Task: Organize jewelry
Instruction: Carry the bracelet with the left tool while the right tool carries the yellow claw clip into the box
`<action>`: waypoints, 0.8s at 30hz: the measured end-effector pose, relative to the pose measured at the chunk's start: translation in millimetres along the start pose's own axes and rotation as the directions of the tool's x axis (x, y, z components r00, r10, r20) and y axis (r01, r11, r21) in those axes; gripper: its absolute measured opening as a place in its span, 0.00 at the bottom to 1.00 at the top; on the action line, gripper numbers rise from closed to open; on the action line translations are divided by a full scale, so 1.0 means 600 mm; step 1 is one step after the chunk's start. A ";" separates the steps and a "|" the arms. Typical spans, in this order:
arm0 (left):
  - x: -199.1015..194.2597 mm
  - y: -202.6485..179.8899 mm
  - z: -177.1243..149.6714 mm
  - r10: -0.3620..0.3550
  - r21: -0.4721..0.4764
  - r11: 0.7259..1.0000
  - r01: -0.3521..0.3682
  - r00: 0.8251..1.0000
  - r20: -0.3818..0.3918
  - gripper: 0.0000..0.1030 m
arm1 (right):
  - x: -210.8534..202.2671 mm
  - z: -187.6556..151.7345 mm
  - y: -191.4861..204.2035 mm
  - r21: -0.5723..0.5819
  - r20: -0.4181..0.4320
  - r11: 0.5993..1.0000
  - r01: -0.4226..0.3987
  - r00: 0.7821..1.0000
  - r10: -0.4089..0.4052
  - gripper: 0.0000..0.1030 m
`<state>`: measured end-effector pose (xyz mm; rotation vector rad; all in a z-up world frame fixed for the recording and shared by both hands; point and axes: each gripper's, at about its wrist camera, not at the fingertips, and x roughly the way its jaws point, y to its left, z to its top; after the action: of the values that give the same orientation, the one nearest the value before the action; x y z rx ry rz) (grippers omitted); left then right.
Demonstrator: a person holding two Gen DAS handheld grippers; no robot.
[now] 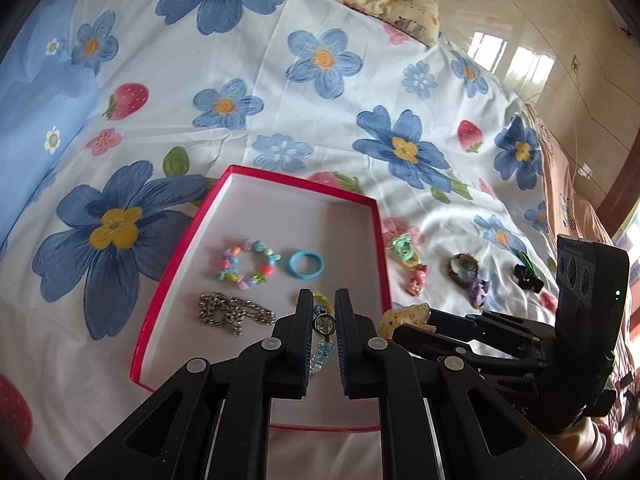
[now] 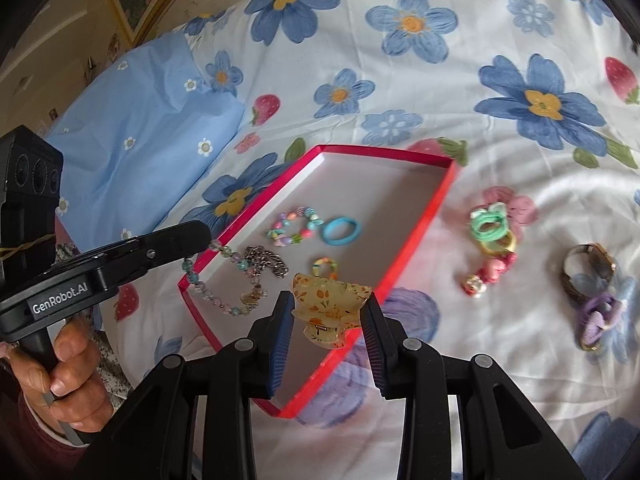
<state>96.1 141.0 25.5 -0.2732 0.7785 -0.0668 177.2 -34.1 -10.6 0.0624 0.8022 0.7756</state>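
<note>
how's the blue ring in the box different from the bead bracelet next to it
The blue ring is a single plain band in one colour; the bead bracelet is a loop of many separate beads in pink, green, blue and yellow. The ring is the smaller loop; the bracelet spans wider. The ring's outline is smooth; the bracelet's is lumpy. Both lie flat, side by side, on the white floor of the red-edged box, and neither gripper touches them.

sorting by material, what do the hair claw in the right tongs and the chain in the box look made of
Hair claw: likely translucent amber plastic, glossy; light shows through its printed pattern.
Chain: looks like silvery metal, its interlocked links glinting, though plated plastic cannot be ruled out.
</note>
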 end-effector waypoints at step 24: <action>0.086 0.111 -0.020 0.093 -0.123 0.987 -0.104 0.991 -0.095 0.09 | 0.116 -0.010 0.042 -0.077 -0.132 0.997 0.006 0.991 -0.017 0.33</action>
<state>121.5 194.5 -35.7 -0.3542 0.8851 0.0649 188.7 28.0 -49.8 -0.0631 0.8969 0.8051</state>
